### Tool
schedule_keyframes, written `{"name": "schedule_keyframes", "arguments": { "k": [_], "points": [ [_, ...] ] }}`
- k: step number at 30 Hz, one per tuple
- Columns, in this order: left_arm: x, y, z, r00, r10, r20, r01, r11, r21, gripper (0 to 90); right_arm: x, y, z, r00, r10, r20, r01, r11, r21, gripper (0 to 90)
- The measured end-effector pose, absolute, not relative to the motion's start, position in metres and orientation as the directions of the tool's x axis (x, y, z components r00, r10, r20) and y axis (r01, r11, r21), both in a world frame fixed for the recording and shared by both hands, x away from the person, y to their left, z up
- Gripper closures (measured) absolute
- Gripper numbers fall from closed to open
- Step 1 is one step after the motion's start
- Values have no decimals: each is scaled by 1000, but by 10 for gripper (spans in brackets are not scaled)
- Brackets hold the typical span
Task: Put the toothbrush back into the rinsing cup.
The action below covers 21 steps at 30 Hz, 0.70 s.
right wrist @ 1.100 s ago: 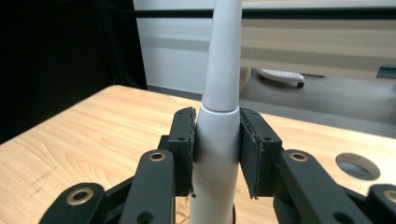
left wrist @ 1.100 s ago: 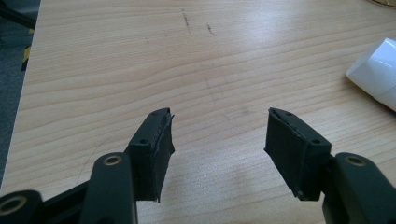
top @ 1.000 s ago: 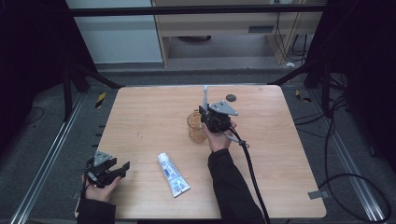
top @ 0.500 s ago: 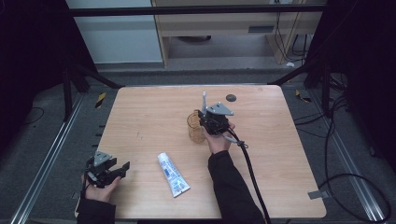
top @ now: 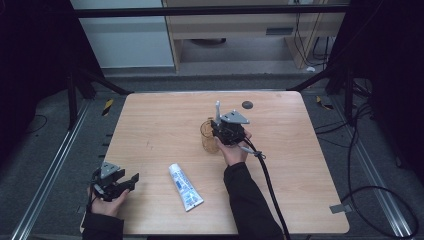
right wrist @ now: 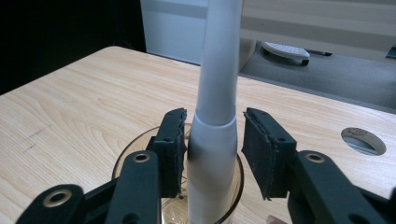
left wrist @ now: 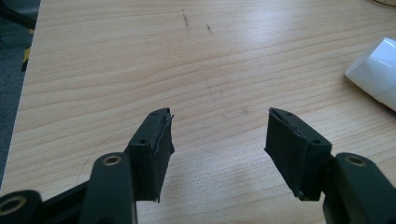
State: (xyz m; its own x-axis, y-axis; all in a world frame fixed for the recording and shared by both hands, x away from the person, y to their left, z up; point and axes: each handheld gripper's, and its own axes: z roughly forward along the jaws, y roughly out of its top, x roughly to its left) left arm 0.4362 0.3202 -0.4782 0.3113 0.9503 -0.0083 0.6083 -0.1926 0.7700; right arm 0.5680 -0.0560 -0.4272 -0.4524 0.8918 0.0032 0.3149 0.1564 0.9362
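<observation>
A clear amber glass cup [top: 206, 140] stands at the middle of the wooden table [top: 150, 125]. A white and grey toothbrush handle [top: 218, 111] stands upright in it. My right gripper [top: 219, 131] is at the cup's rim, its jaws either side of the handle [right wrist: 215, 93]. They have just been opening: a gap shows at the right pad [right wrist: 261, 149], so the gripper [right wrist: 215, 116] is open around the handle. My left gripper [top: 131, 181] rests at the table's front left, open [left wrist: 217, 140] and holding nothing. A white toothpaste tube [top: 185, 186] lies between the hands.
A round cable hole [top: 247, 105] sits in the tabletop behind the cup, to the right. The tube's white cap end [left wrist: 376, 70] lies to the right of my left jaws. A black cable [top: 265, 175] trails from the right gripper across the table's front right.
The handle's top sits slightly lower over the cup than a second ago. Both hands have kept their places.
</observation>
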Motion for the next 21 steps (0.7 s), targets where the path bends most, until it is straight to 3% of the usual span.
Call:
{"name": "schedule_keyframes", "arguments": {
  "k": [10, 12, 14, 15, 21],
  "points": [
    [436, 320, -478, 311, 950, -8, 608, -193, 770, 400, 563, -60, -431, -460, 887, 29, 317, 134, 939, 492],
    [436, 320, -478, 311, 950, -8, 608, -192, 770, 400, 560, -62, -430, -468, 883, 37, 317, 129, 940, 418],
    [436, 320, -478, 311, 950, -8, 608, -193, 770, 400, 558, -63, -429, -475, 879, 35, 322, 136, 937, 398],
    [436, 320, -478, 311, 950, -7, 607, -193, 771, 400, 553, -64, -427, -493, 869, 30, 328, 154, 932, 340],
    [436, 320, -478, 311, 950, -10, 607, -190, 772, 413, 538, -73, -419, -508, 861, 33, 319, 153, 935, 280]
  ]
}}
